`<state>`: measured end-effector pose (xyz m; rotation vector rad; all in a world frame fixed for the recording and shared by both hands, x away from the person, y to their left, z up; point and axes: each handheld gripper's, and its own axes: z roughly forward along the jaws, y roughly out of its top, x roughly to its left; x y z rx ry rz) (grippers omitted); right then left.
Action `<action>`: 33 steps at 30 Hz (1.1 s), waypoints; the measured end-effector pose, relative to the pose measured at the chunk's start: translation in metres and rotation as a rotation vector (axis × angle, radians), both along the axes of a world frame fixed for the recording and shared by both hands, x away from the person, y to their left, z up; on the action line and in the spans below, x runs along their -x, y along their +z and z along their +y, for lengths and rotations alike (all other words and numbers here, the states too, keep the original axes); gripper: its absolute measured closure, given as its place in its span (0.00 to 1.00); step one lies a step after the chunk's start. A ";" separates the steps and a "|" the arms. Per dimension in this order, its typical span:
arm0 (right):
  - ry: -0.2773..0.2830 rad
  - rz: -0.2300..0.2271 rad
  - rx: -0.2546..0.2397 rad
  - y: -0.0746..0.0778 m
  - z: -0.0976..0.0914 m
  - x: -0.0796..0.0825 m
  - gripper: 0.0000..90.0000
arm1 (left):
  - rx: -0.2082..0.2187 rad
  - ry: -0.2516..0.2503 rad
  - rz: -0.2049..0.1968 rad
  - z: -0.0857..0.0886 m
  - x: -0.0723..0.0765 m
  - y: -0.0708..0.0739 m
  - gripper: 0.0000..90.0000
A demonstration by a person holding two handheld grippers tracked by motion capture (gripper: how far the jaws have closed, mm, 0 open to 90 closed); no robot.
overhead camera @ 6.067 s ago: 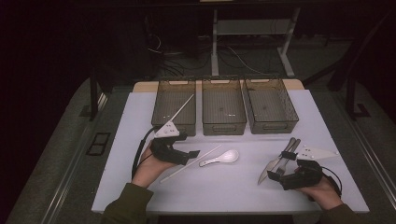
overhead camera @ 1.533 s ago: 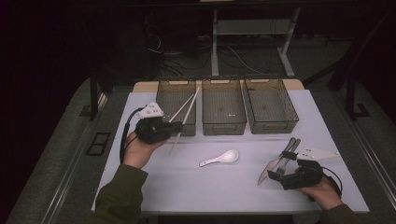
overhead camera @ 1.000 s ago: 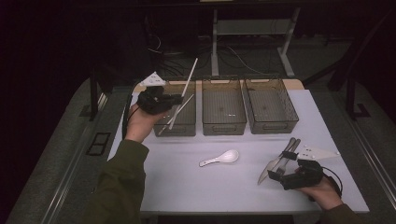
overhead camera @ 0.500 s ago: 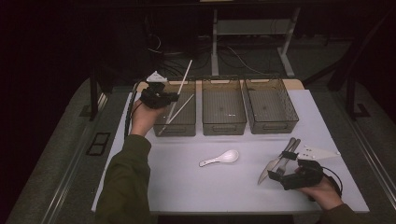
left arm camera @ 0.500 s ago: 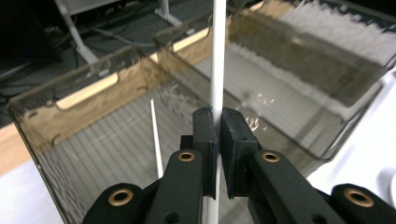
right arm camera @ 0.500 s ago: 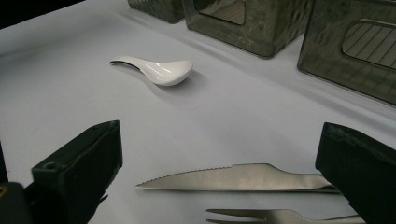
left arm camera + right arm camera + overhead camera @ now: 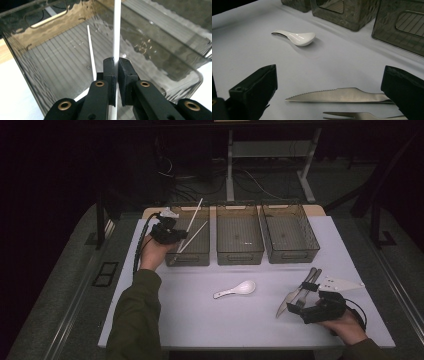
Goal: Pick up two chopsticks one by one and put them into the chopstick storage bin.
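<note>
Nearest the person, the right gripper (image 7: 306, 296) rests on the white table (image 7: 200, 320) with its jaws spread wide and nothing pressed between them. In the right gripper view a steel knife (image 7: 342, 95) lies flat on the table in the gap between those jaws, its serrated tip pointing away to the left, and a fork (image 7: 352, 115) lies just beside it on the nearer side; neither jaw touches them as far as the view shows. Beyond the knife tip, well ahead of this claw, a white spoon (image 7: 236, 290) lies alone in the middle of the table.

Farther off, the left gripper (image 7: 176, 234) hangs over the leftmost of three dark bins, the left bin (image 7: 200, 255), at the far side of the table. Its jaws are clamped tight on a white chopstick (image 7: 116, 35), which runs straight up from between the pads and leans out over the far rim in the high view. A second chopstick (image 7: 91, 53) sits just left of the jaws, slanting down into the same bin; whether the claw also pinches it cannot be told. The middle bin (image 7: 239, 254) and the right bin (image 7: 291, 254) stand beside it, to the claw's right
</note>
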<state>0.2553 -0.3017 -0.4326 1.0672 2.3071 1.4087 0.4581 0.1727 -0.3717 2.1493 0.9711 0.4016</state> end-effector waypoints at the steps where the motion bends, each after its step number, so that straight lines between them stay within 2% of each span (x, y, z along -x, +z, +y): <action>1: 0.000 -0.001 0.000 0.000 0.000 0.000 0.01 | 0.003 0.003 0.002 0.001 0.000 -0.001 0.94; 8: 0.001 0.000 0.000 0.000 0.000 0.000 0.01 | -0.003 0.013 0.013 -0.001 -0.003 -0.006 0.93; 13: 0.002 -0.001 -0.001 0.000 0.000 0.000 0.01 | -0.022 0.054 0.031 -0.005 -0.008 -0.011 0.93; 18: 0.003 0.001 -0.003 0.000 0.000 0.001 0.01 | -0.033 0.069 0.040 -0.008 -0.011 -0.014 0.93; 25: 0.006 0.001 -0.005 0.000 0.000 0.001 0.01 | -0.024 0.098 0.046 -0.008 -0.011 -0.016 0.89; 29: 0.005 0.001 -0.005 0.000 0.000 0.001 0.01 | -0.015 0.094 0.034 -0.008 -0.010 -0.013 0.87; 33: 0.004 0.001 -0.004 0.000 0.000 0.001 0.01 | 0.014 0.074 0.015 -0.008 -0.006 -0.006 0.84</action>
